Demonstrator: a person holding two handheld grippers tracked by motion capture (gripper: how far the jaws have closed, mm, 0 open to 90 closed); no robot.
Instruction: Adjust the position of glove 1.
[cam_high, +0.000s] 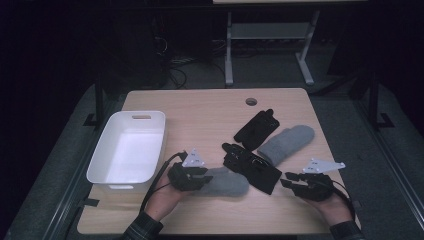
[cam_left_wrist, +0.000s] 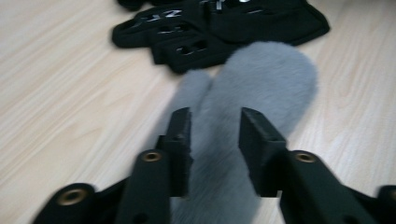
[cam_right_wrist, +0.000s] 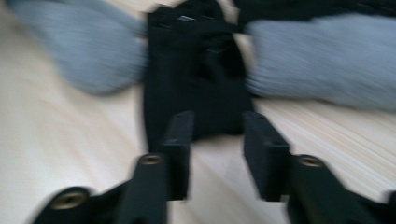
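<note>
1. Nearest the high camera: two forearms, each hand carrying a gripper. Left gripper (cam_high: 200, 176) sits at the cuff end of the near grey mitten (cam_high: 225, 182); right gripper (cam_high: 289, 181) is just off the near corner of the near black glove (cam_high: 252, 167), not touching it.
2. Fingers, left: in the left gripper view the fingers (cam_left_wrist: 180, 140) straddle the grey mitten (cam_left_wrist: 252, 107) with a gap on both sides; parted, pads not pressing the fleece. No grip yet.
3. Fingers, right: in the right gripper view the fingers (cam_right_wrist: 261, 144) stand parted with bare worktop between them; black glove (cam_right_wrist: 196, 74) lies just ahead. Holding nothing. Frame blurred.
4. Progress, judged: work looks like clearing gloves into the white bin (cam_high: 150, 117) at the left of the worktop (cam_high: 200, 105). Bin appears empty. All four items are out: far grey mitten (cam_high: 290, 142) and far black glove (cam_high: 256, 129) lie untouched. Nothing done; first pick pending.
5. Mitten: thick, soft grey fleece, lying flat, rounded tip touching the near black glove. Likely compresses under the pads.
</note>
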